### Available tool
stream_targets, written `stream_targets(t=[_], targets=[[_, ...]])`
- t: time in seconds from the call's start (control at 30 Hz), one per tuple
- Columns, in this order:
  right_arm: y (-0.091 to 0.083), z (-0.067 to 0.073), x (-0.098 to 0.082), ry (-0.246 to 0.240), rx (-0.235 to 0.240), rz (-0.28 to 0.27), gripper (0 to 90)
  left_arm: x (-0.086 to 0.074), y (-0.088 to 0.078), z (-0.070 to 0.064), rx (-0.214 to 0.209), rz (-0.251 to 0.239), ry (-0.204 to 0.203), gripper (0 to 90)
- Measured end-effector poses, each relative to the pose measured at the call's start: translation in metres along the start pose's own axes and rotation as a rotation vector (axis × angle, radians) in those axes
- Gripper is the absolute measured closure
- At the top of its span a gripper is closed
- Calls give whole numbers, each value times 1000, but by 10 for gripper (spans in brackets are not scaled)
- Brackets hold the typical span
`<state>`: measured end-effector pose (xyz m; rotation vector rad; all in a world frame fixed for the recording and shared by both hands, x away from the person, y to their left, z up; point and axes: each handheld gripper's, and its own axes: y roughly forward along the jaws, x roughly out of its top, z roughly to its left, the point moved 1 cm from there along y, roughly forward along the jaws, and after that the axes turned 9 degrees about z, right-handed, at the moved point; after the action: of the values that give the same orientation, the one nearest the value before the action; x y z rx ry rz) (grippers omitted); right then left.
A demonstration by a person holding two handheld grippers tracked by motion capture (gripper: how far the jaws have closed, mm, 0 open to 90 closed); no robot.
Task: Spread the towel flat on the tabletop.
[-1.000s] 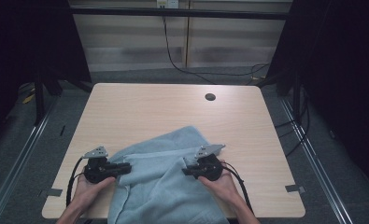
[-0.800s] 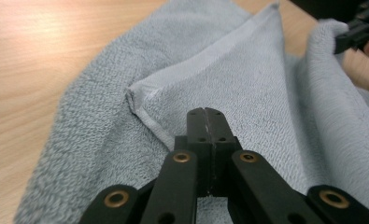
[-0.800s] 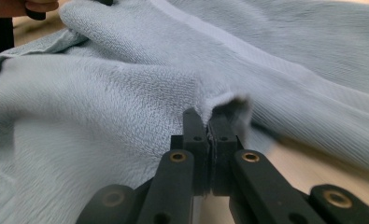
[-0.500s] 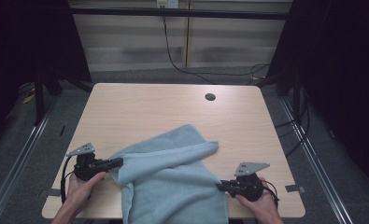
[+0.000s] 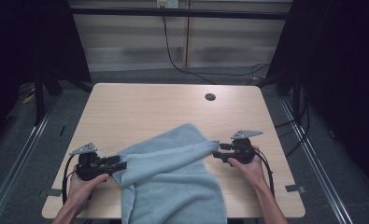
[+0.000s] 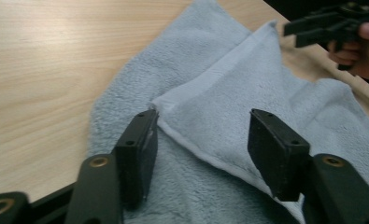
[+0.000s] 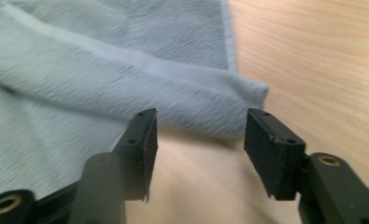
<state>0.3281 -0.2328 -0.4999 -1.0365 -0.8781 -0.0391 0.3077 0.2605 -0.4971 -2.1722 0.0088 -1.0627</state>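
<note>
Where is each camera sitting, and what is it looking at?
High view: above the person's side, facing forward and down at the table, towel, both hands and forearms.
Left gripper view: on the left gripper, open over the towel's corner, facing the right gripper and its hand.
Right gripper view: on the right gripper, open at the towel's folded edge.
All share the towel.

the towel is soft, fluffy cloth, pale grey-blue, matt, with a flatter woven band along its hem. the table is light wood-grain, smooth with a faint sheen. the left gripper and right gripper have matt black, plastic-looking jaws with brass-coloured rivets; each carries a dull grey plate on top.
</note>
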Motion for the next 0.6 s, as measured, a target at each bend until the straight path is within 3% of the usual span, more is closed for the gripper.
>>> stream_targets(t=[0.07,0.17,0.23,0.33,0.47,0.5,0.53,0.57,0.6], targets=[[6,-7,2,19,5,-12,405,-1,4,-2,-25,10,9,397],[13,-14,5,32,4,-15,358,-2,9,-4,-14,48,21,383],[16,-16,6,38,17,-11,336,-2,12,-2,-13,53,3,388],[26,-14,8,19,48,22,349,-2,14,0,4,57,-4,473],[32,-12,12,11,69,19,513,-2,16,2,33,78,18,586],[32,-12,14,-3,58,19,607,-3,15,3,41,74,23,611],[28,-12,16,5,65,-10,736,-3,15,3,44,74,26,686],[25,-13,17,10,80,-36,788,-3,15,4,30,75,21,713],[14,-14,18,25,122,-83,850,-3,16,4,2,85,31,816]])
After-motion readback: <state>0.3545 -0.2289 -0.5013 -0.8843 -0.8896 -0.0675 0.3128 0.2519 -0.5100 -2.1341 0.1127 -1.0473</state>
